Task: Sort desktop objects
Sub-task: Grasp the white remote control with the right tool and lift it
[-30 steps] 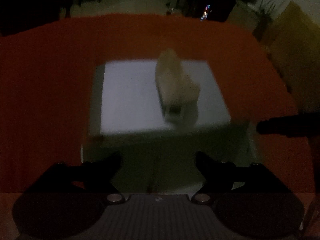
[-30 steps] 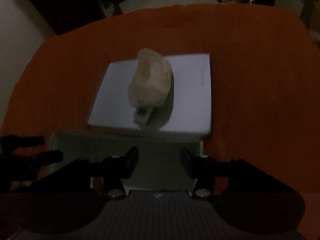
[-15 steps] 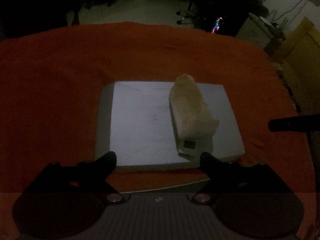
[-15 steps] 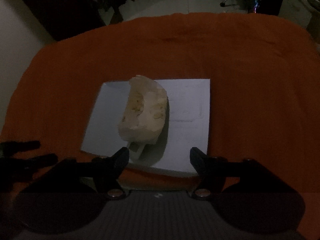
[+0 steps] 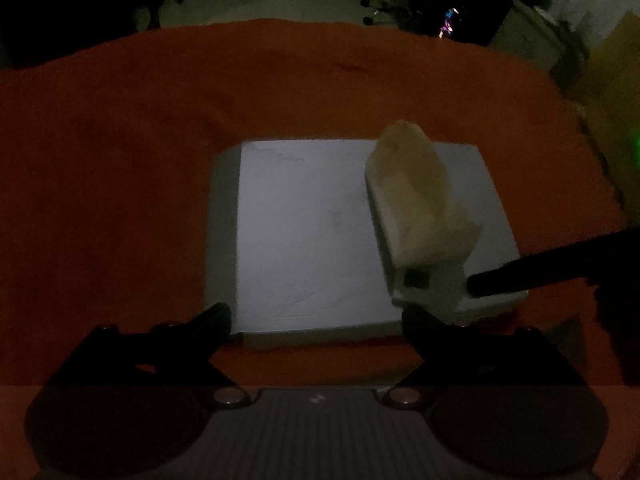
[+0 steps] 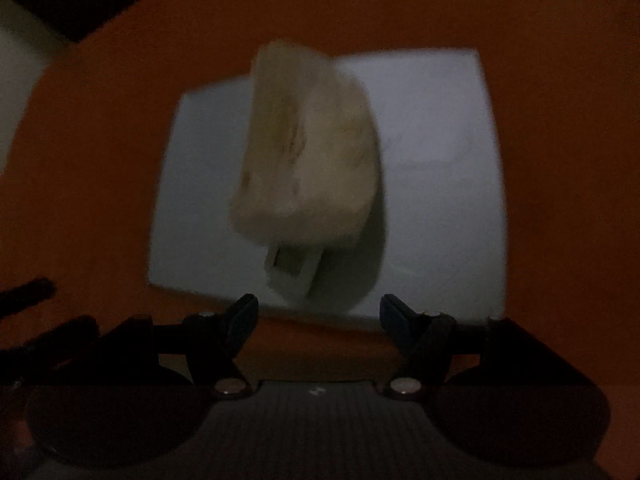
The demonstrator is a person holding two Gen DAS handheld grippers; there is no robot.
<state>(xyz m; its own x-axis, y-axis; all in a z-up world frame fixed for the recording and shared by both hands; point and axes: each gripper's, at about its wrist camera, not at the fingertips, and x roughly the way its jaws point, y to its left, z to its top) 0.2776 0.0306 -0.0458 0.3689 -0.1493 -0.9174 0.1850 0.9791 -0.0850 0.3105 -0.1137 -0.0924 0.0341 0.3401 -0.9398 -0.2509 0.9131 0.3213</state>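
A flat white box (image 5: 312,232) lies on the orange cloth (image 5: 120,160). On its right part rests a cream lumpy object (image 5: 416,200) with a white end that bears a dark square. My left gripper (image 5: 316,316) hovers at the box's near edge, its jaws opening and nothing gripped. In the right wrist view the cream object (image 6: 308,152) looms large on the white box (image 6: 440,200). My right gripper (image 6: 319,308) stands open just short of its white end. A right finger (image 5: 540,268) shows as a dark bar beside the object.
The orange cloth (image 6: 560,160) surrounds the box on all sides. Beyond the table's far edge are a dim floor with chair wheels (image 5: 372,4) and a yellowish panel (image 5: 616,60) at the right. The left gripper's fingers (image 6: 24,296) poke in at the left.
Both grippers came forward and down toward the white box, the right one far more. Both sets of jaws spread wider. A grey surface seen under them earlier has slid out of view.
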